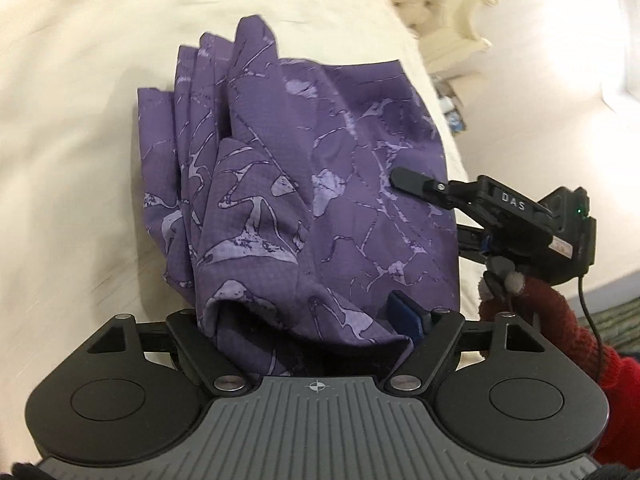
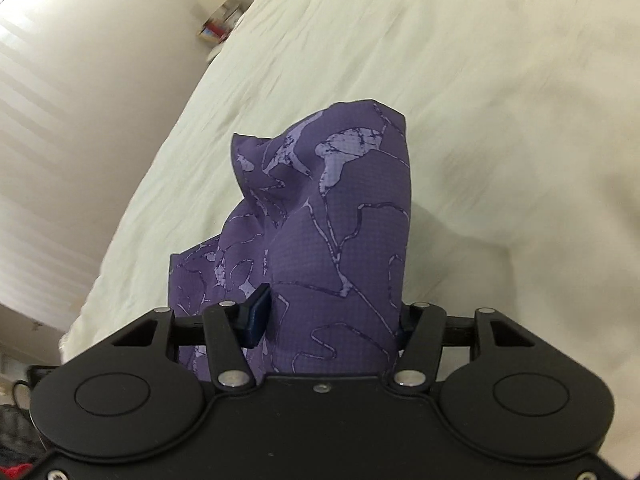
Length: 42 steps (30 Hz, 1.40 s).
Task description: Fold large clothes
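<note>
A purple patterned garment (image 1: 304,184) hangs bunched in folds over a cream bed. My left gripper (image 1: 308,320) has the cloth between its fingers; one blue pad (image 1: 404,314) shows at the right, the left finger is hidden under fabric. The right gripper (image 1: 424,188) shows from the side at the garment's right edge, its black finger lying on the cloth. In the right wrist view the garment (image 2: 340,208) rises between the right gripper (image 2: 332,316)'s fingers, one blue pad (image 2: 256,316) pressed against it.
The cream bedsheet (image 1: 72,140) spreads under and left of the garment. A tufted cream headboard (image 1: 436,4) stands at the far end. A white wall (image 2: 80,100) runs beside the bed, with small boxes (image 2: 216,24) on a shelf far off.
</note>
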Each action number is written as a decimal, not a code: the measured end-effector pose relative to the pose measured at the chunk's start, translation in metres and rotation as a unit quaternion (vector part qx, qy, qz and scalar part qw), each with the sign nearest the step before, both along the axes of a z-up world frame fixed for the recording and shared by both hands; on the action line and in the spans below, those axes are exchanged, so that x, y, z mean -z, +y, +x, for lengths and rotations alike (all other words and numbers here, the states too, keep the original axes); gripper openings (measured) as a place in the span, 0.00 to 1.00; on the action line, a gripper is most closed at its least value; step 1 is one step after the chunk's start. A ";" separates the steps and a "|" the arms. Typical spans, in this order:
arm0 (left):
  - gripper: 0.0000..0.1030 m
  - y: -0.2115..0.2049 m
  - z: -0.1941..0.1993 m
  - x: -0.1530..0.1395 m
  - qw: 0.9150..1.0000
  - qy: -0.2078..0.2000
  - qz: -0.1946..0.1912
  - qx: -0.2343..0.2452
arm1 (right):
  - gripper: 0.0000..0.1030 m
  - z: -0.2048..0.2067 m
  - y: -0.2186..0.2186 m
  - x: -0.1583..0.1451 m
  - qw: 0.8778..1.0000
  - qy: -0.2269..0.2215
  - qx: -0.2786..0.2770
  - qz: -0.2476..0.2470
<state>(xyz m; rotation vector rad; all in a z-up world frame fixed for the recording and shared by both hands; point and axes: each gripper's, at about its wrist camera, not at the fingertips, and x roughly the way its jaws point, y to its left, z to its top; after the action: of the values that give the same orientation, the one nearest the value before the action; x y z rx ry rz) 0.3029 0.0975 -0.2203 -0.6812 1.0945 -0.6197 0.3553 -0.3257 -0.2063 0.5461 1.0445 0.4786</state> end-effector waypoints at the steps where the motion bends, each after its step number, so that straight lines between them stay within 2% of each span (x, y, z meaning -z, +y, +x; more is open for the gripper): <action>1: 0.75 -0.012 0.010 -0.002 1.000 -0.005 0.001 0.006 | 0.60 0.006 -0.011 -0.004 1.000 -0.005 0.006 -0.006; 4: 0.75 -0.041 0.032 -0.001 1.000 -0.009 0.017 0.007 | 0.62 0.023 -0.042 -0.014 0.999 -0.017 0.026 -0.025; 6: 0.75 -0.052 0.040 0.007 0.998 0.001 0.059 -0.006 | 0.72 0.030 -0.055 -0.012 0.998 -0.009 0.038 -0.049; 8: 0.77 -0.053 0.042 0.017 0.994 0.020 0.103 -0.022 | 0.80 0.036 -0.059 -0.004 0.993 0.014 0.053 -0.103; 10: 0.77 -0.047 0.038 0.023 0.995 0.036 0.085 -0.040 | 0.80 0.035 -0.060 0.006 0.985 0.042 0.069 -0.155; 11: 0.76 -0.046 0.035 0.021 0.994 0.039 0.085 -0.047 | 0.80 0.031 -0.062 0.007 0.984 0.039 0.078 -0.158; 13: 0.75 -0.044 0.023 0.010 0.994 0.019 0.097 -0.046 | 0.82 0.021 -0.062 0.002 0.985 0.024 0.093 -0.144; 16: 0.76 -0.052 0.017 -0.017 0.990 -0.031 0.133 -0.039 | 0.94 0.001 -0.068 -0.020 0.984 -0.028 0.103 -0.146; 17: 0.76 -0.049 0.015 -0.031 0.987 -0.050 0.148 -0.037 | 1.00 -0.006 -0.064 -0.028 0.983 -0.045 0.105 -0.147; 21: 0.76 -0.050 -0.006 -0.080 0.967 -0.136 0.210 -0.039 | 0.99 -0.034 -0.058 -0.057 0.976 -0.100 0.118 -0.153; 25: 0.76 -0.052 -0.026 -0.124 0.947 -0.201 0.246 -0.049 | 0.99 -0.067 -0.048 -0.081 0.970 -0.122 0.138 -0.156; 27: 0.77 -0.060 -0.031 -0.141 0.939 -0.221 0.261 -0.045 | 0.99 -0.087 -0.038 -0.093 0.967 -0.130 0.143 -0.165; 30: 0.83 -0.069 -0.037 -0.159 0.930 -0.237 0.278 -0.030 | 0.99 -0.111 -0.022 -0.106 0.960 -0.136 0.152 -0.192; 34: 0.83 -0.073 -0.050 -0.175 0.925 -0.242 0.292 -0.025 | 0.99 -0.143 -0.001 -0.121 0.954 -0.152 0.158 -0.205; 42: 0.83 -0.067 -0.073 -0.197 0.903 -0.241 0.352 -0.052 | 0.99 -0.192 0.022 -0.146 0.946 -0.141 0.189 -0.222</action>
<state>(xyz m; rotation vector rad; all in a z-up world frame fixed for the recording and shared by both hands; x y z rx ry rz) 0.2300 0.0307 -0.0235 0.0536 0.7277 -0.2365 0.1632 -0.3039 -0.0600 0.2523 0.7168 -0.0270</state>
